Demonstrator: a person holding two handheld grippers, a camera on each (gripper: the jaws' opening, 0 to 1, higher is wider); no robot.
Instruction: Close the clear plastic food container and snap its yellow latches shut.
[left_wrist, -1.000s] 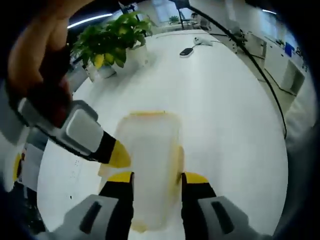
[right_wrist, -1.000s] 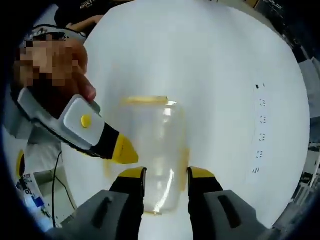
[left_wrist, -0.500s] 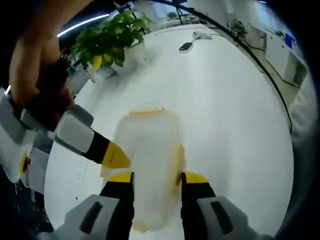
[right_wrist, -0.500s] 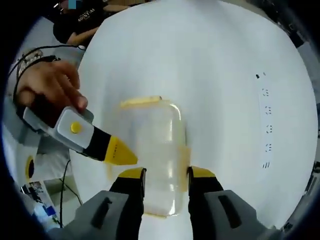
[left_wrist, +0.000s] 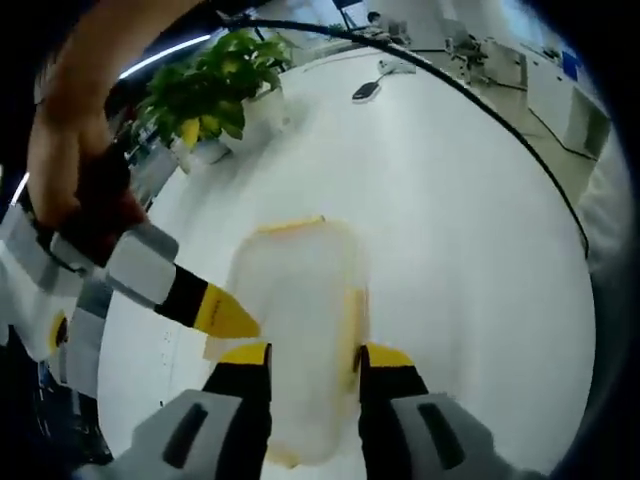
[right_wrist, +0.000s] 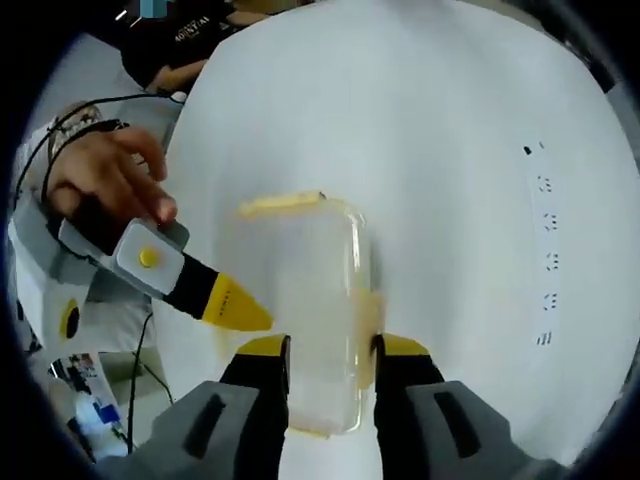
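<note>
Little has shifted: both grippers' jaws stay apart, straddling the closed clear container (left_wrist: 300, 330) on the white table (left_wrist: 450, 230).

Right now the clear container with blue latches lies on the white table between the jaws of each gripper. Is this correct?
Nearly. The container's latches are yellow, not blue, as the right gripper view shows. The rest holds: it lies on the white table, between each gripper's jaws.
</note>
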